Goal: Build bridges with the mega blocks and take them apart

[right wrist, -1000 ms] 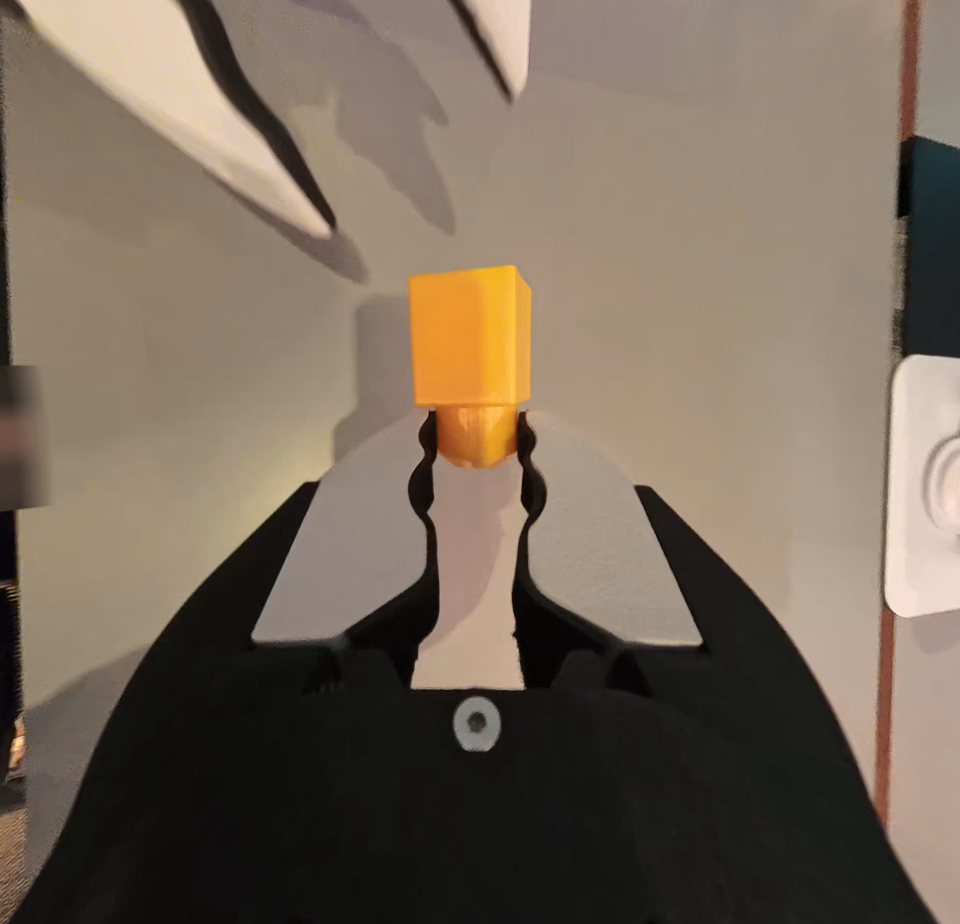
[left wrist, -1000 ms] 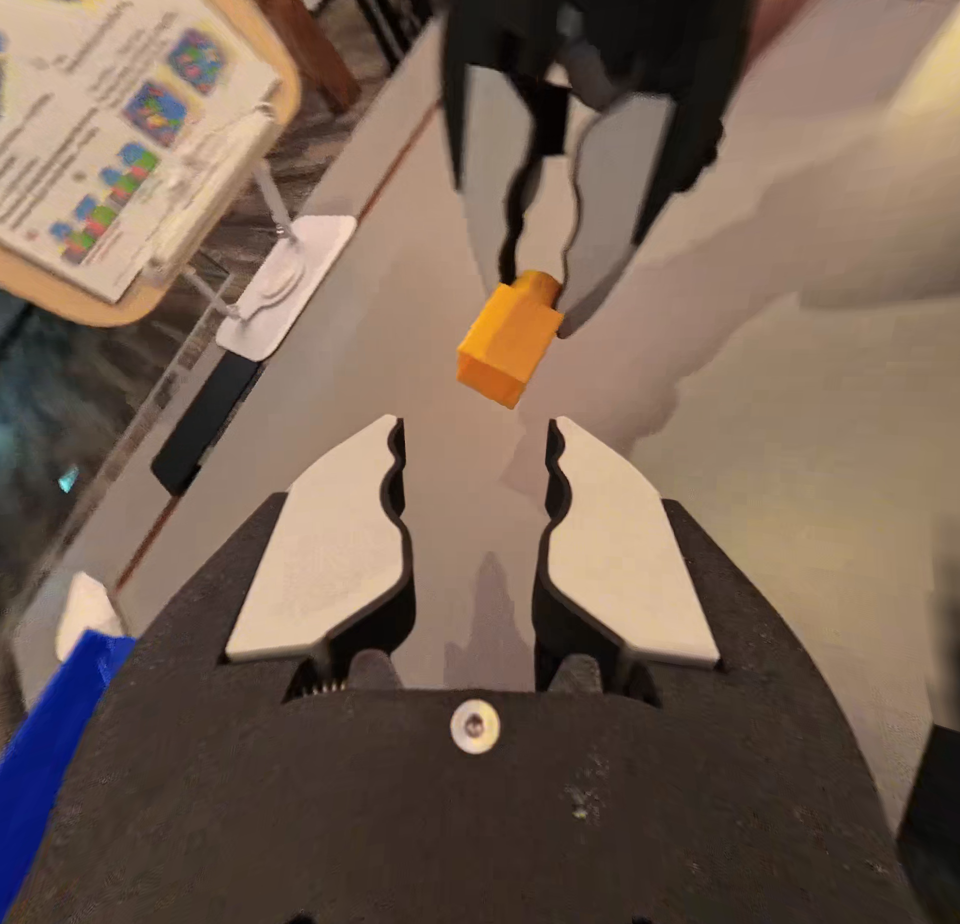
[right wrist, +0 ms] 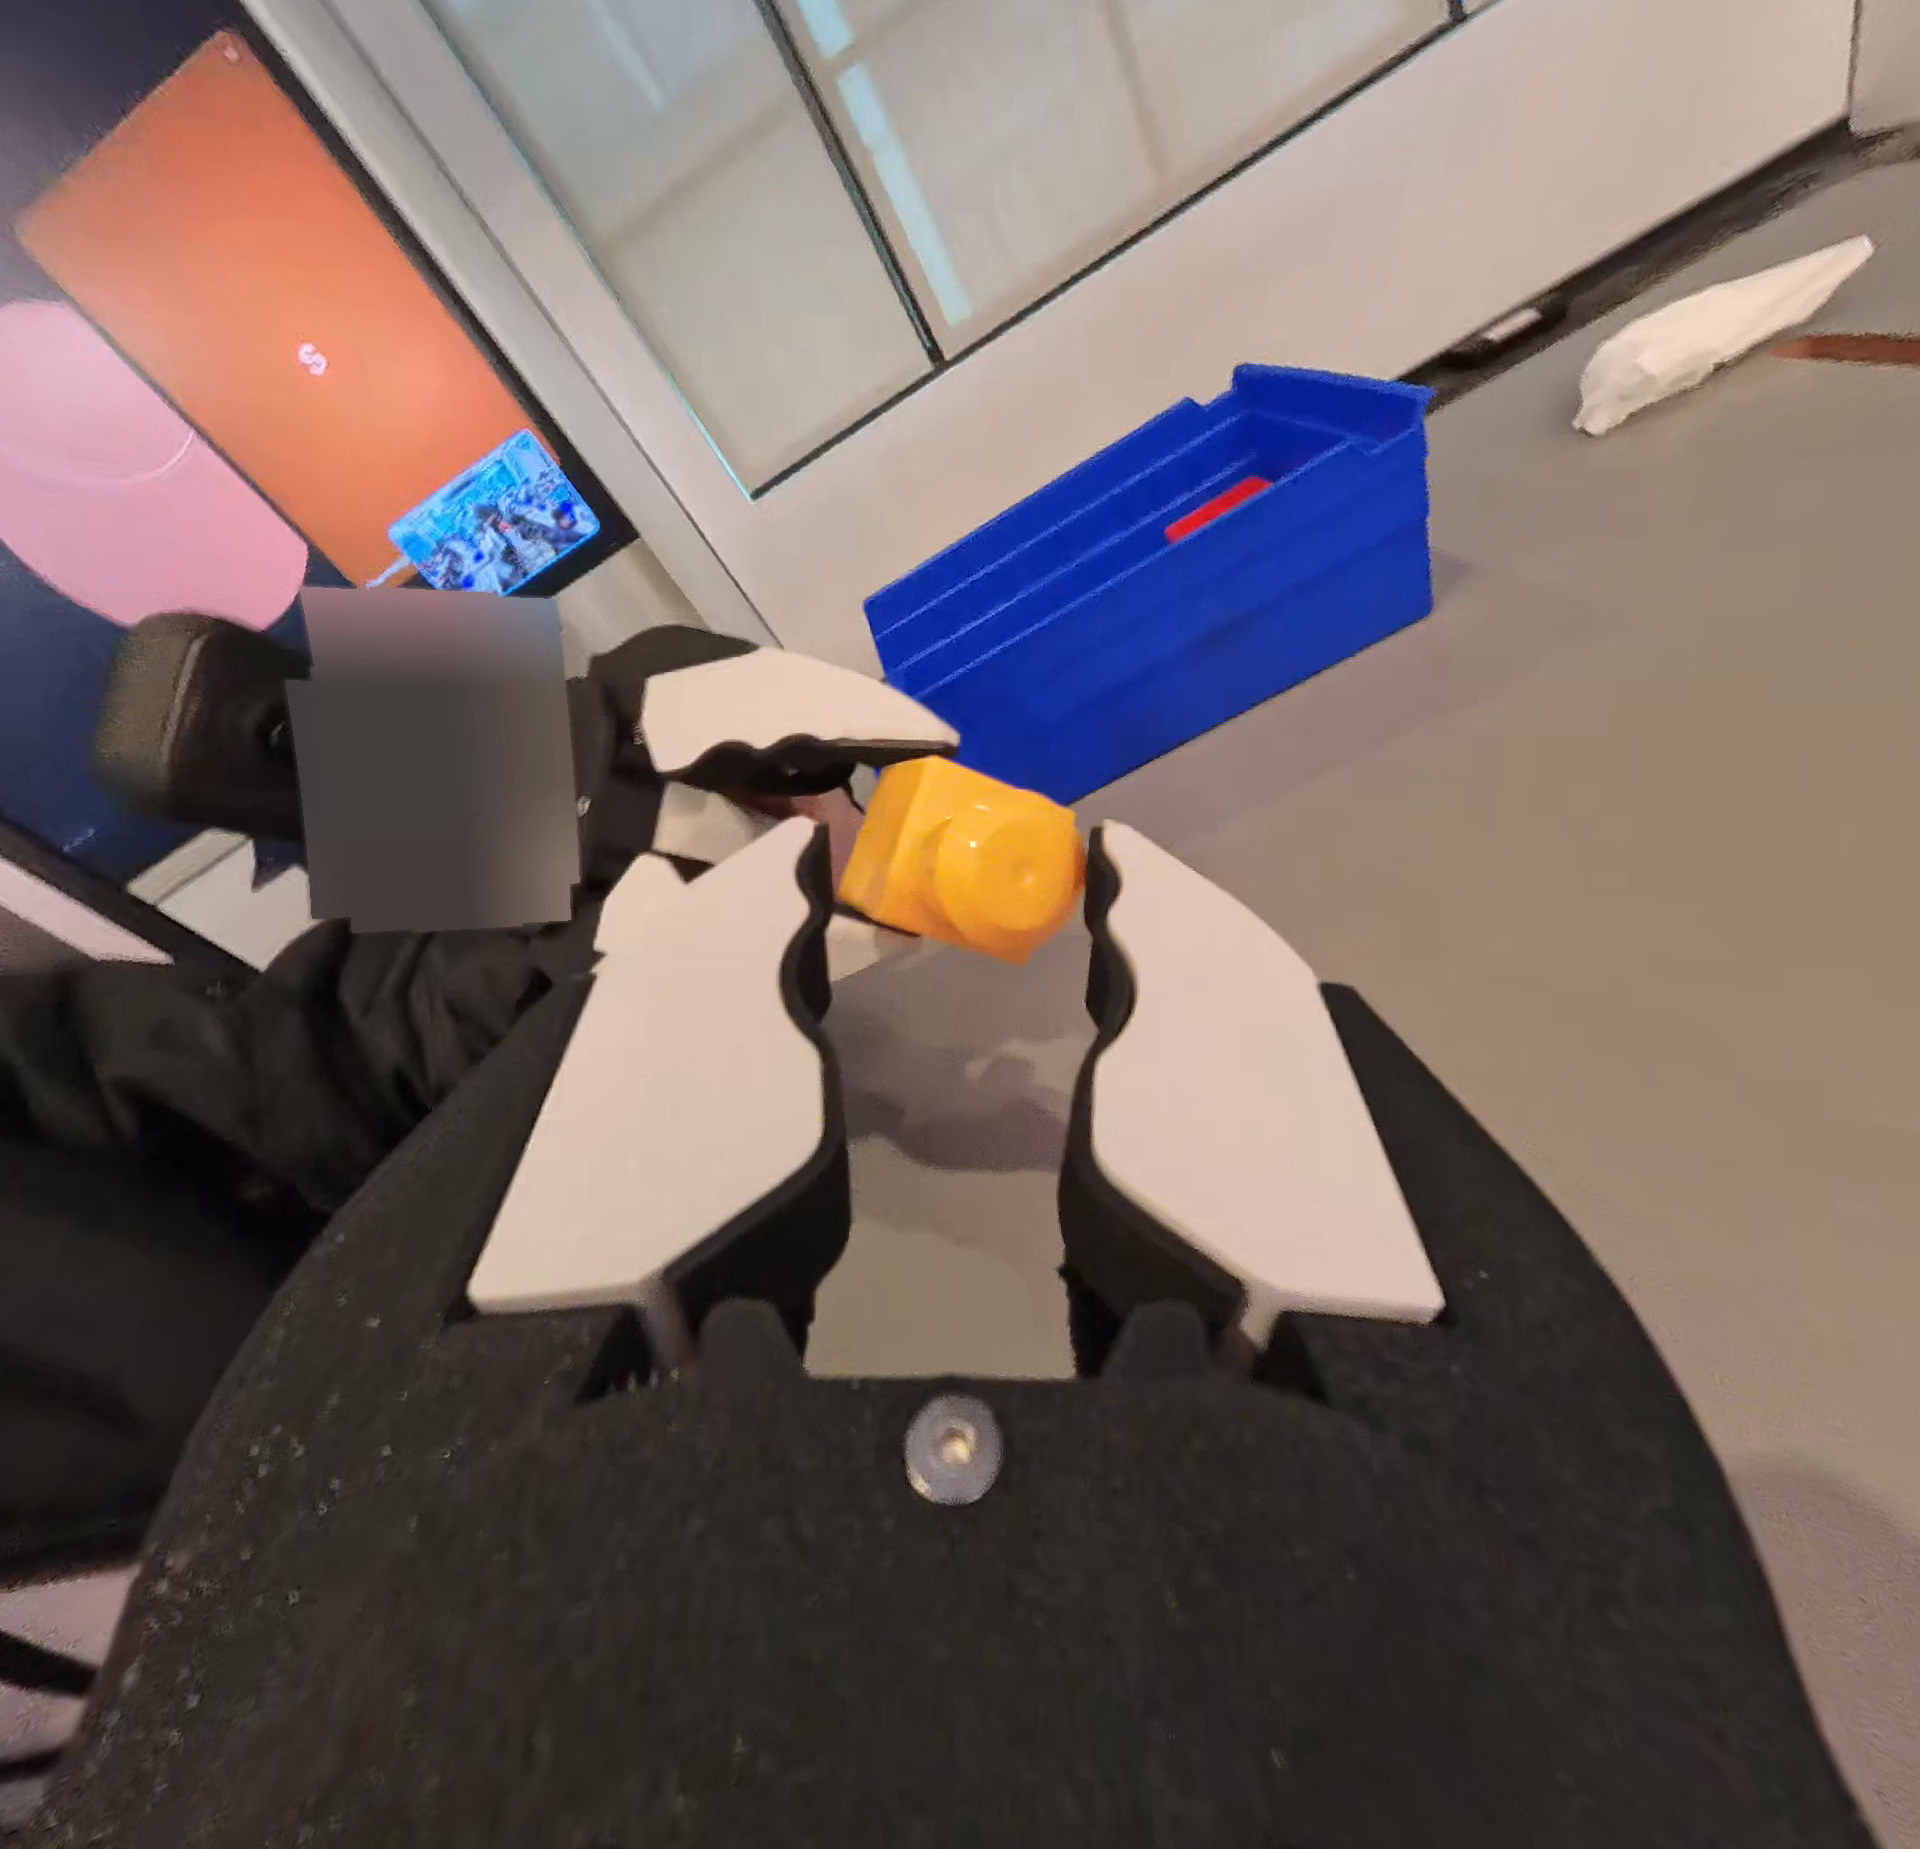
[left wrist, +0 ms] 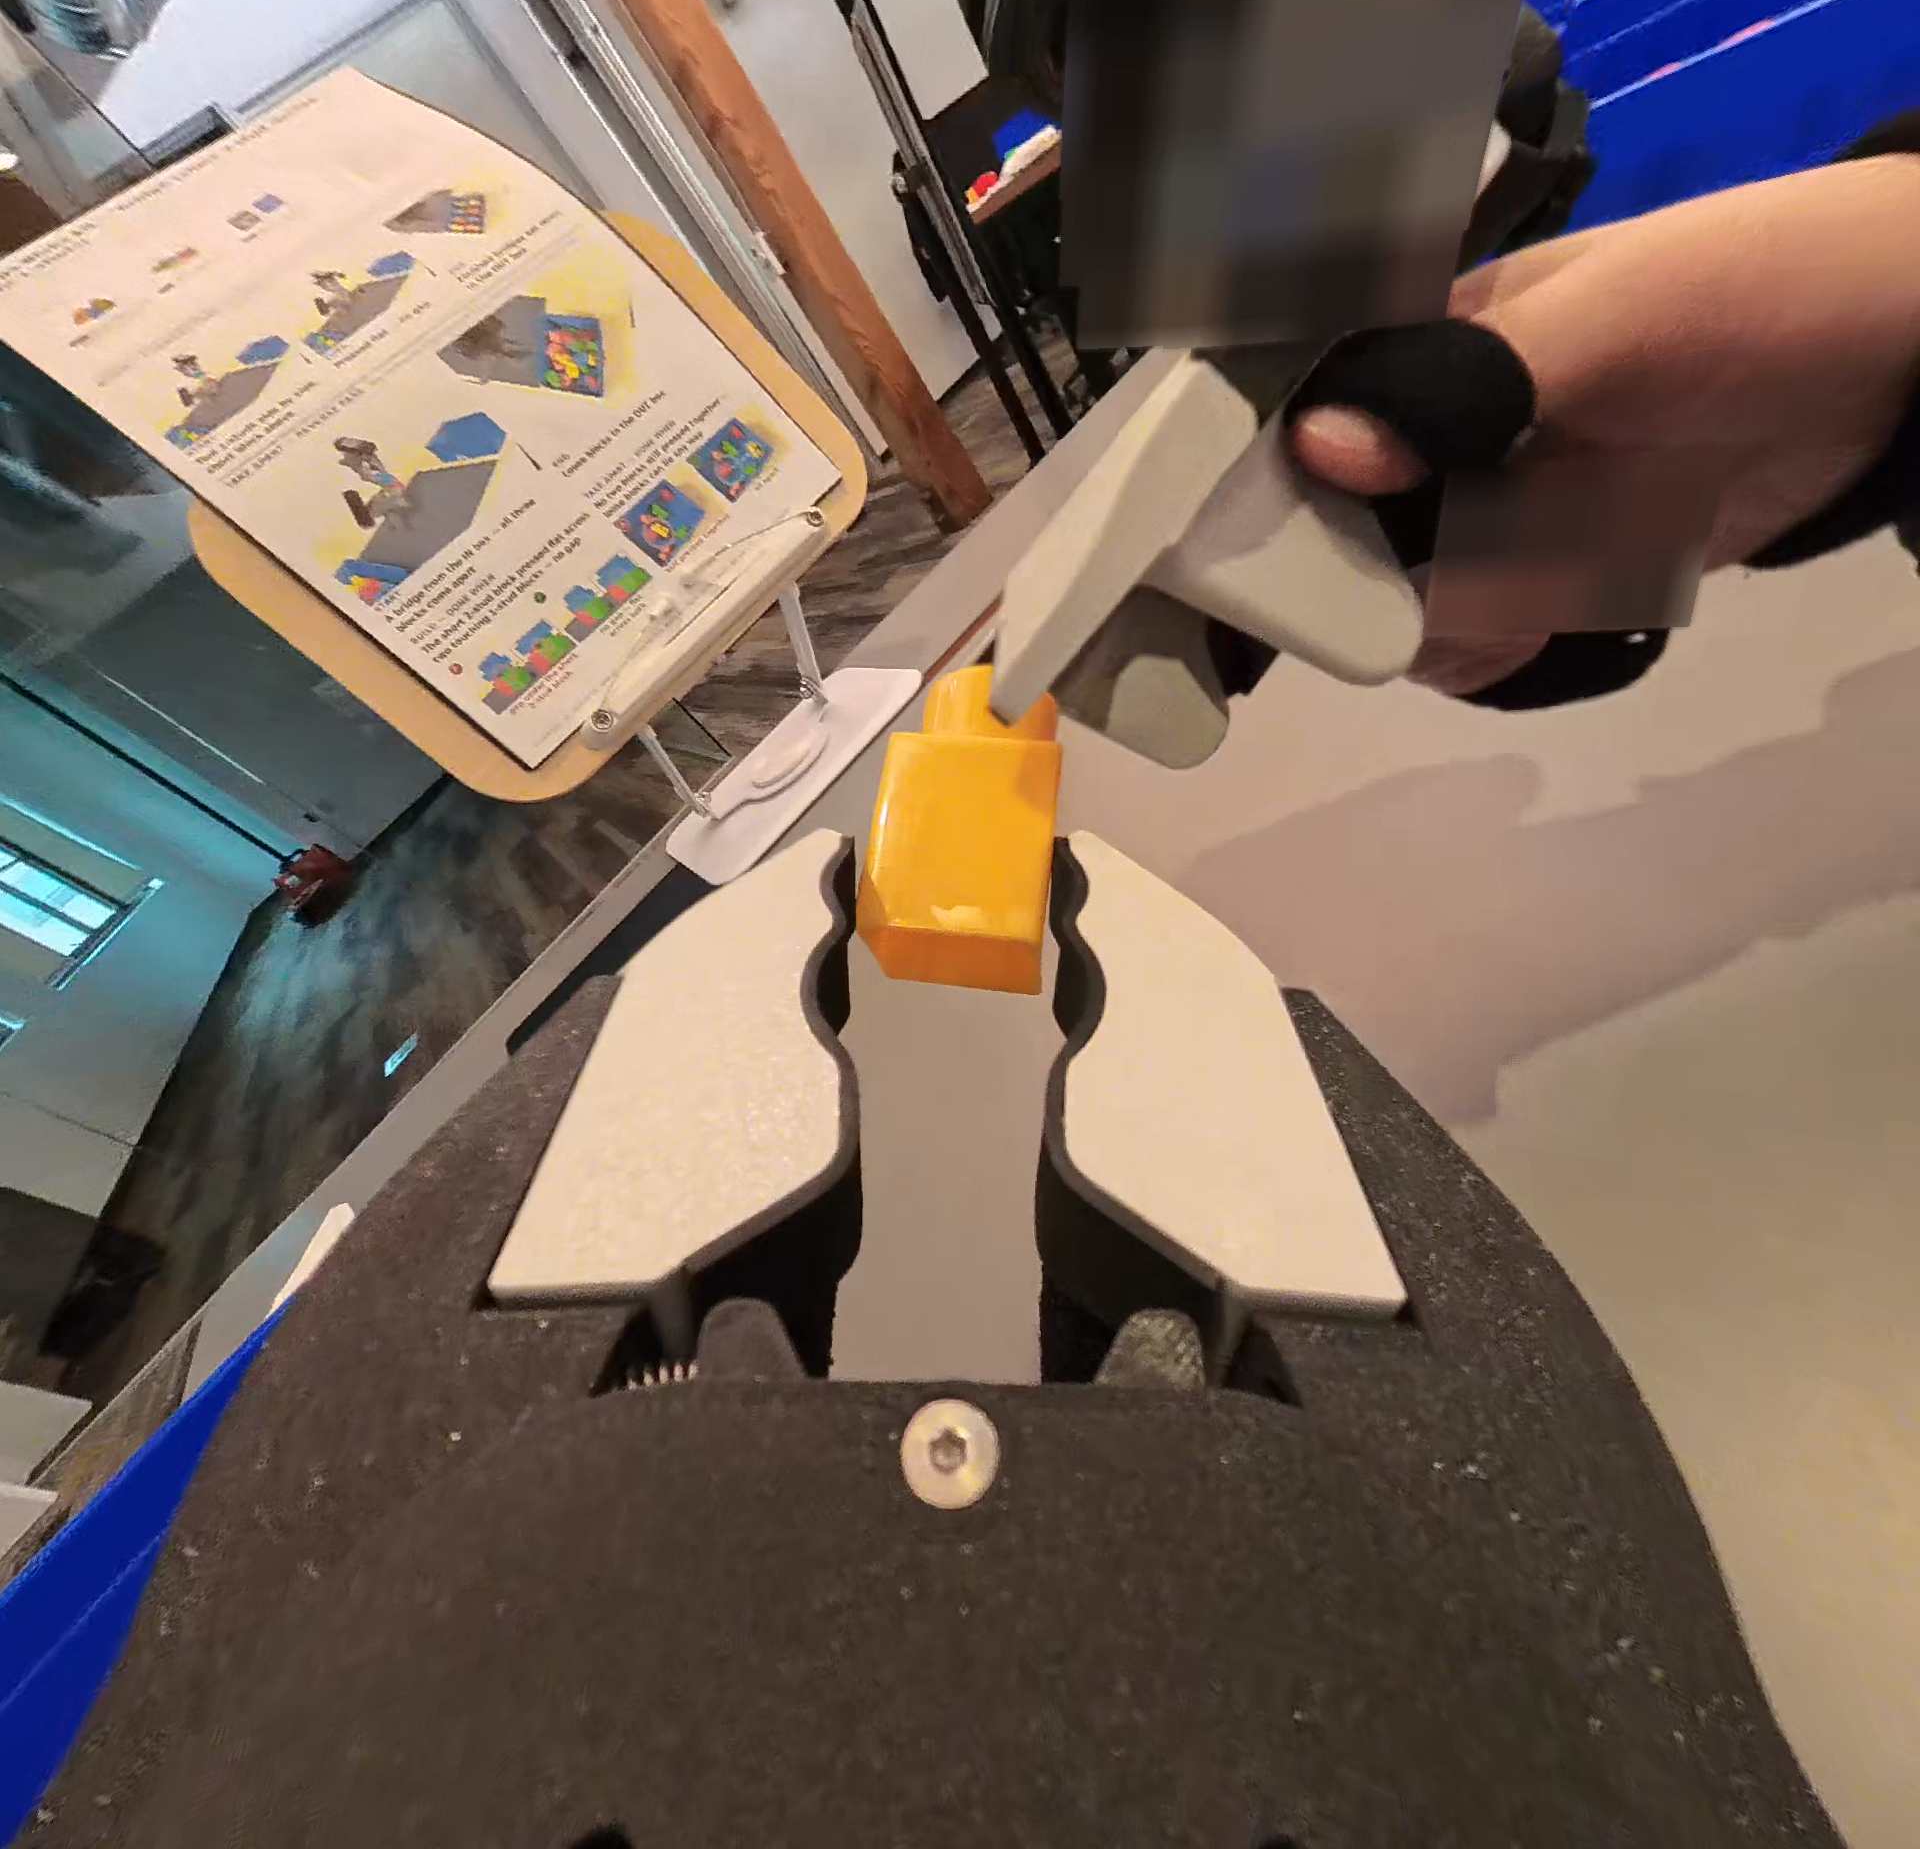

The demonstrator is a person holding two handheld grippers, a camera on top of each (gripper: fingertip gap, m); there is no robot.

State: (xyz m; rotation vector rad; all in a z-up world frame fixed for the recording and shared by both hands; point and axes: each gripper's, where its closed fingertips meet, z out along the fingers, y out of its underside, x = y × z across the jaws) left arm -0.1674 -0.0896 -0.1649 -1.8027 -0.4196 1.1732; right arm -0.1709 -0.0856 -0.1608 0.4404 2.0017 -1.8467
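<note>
The orange block (left wrist: 961,869) has passed into the left hand-held gripper's (left wrist: 951,890) pinch; right hand-held gripper (right wrist: 956,890) spread.

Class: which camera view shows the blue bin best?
The right wrist view: the blue bin sits whole on the grey table, its open inside visible. The left wrist view shows only blue edges at the frame's borders.

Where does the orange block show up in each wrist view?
Left wrist view: orange block at centre, between the left gripper fingertips, stud away from camera.
Right wrist view: orange block just above centre, stud toward camera.
Shared landmark: the grey table below it.
</note>
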